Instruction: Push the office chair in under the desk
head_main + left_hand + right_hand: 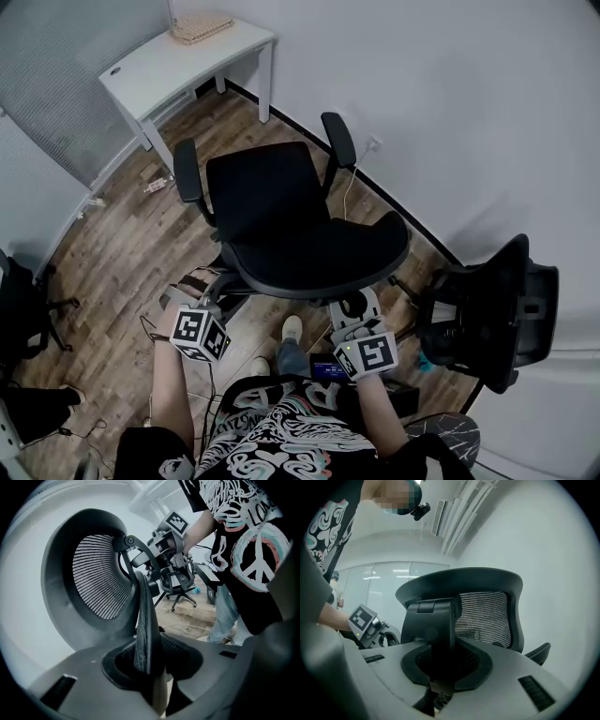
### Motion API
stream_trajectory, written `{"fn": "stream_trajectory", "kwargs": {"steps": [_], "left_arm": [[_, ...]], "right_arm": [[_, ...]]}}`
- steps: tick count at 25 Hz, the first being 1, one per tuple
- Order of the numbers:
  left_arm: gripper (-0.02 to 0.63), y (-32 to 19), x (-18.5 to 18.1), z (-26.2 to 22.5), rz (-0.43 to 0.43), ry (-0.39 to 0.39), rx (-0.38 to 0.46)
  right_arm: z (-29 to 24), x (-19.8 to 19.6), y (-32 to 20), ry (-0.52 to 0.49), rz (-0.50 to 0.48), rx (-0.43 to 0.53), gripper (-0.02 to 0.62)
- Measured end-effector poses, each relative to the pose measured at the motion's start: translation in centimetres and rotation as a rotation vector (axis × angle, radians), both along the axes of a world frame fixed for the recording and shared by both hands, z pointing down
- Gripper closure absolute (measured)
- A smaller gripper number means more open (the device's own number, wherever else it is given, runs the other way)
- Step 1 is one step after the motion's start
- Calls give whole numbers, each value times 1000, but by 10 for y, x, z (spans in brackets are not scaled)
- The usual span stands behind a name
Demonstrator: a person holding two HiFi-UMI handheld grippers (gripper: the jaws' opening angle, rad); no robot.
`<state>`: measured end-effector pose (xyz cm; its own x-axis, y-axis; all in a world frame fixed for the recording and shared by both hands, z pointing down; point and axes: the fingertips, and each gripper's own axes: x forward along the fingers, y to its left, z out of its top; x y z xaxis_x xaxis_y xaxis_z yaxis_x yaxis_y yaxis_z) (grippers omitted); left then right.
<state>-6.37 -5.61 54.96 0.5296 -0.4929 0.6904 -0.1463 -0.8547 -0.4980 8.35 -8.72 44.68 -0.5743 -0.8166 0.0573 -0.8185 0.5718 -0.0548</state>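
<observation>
1. The black mesh-backed office chair (281, 216) stands out on the wood-plank floor (131, 253). It is well apart from the white rectangular desk (187, 61) at the floor's far edge, with its seat turned toward the desk.
2. The left gripper (147, 667) is clenched on a thin mesh edge of the chair's back.
3. The right gripper (440, 667) grasps a black blocky part of the chair's back.
4. A second black chair (487, 309) stands by the wall.
</observation>
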Motion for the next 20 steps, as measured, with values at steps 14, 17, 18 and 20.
{"fn": "stream_trajectory", "kwargs": {"steps": [14,17,18,20], "left_arm": [[462,-30,8,-2,-40,5,-2],[462,-37,15,0,-54,3,-2],[462,-39,17,1,-59,3,-3],[462,-44,20,0,-68,3,-2]], "right_arm": [[-2,7,-35,0,-25,7,548],[0,14,-44,2,-40,7,548],[0,16,-47,2,-44,7,548],[0,18,-53,2,-51,9,548]]}}
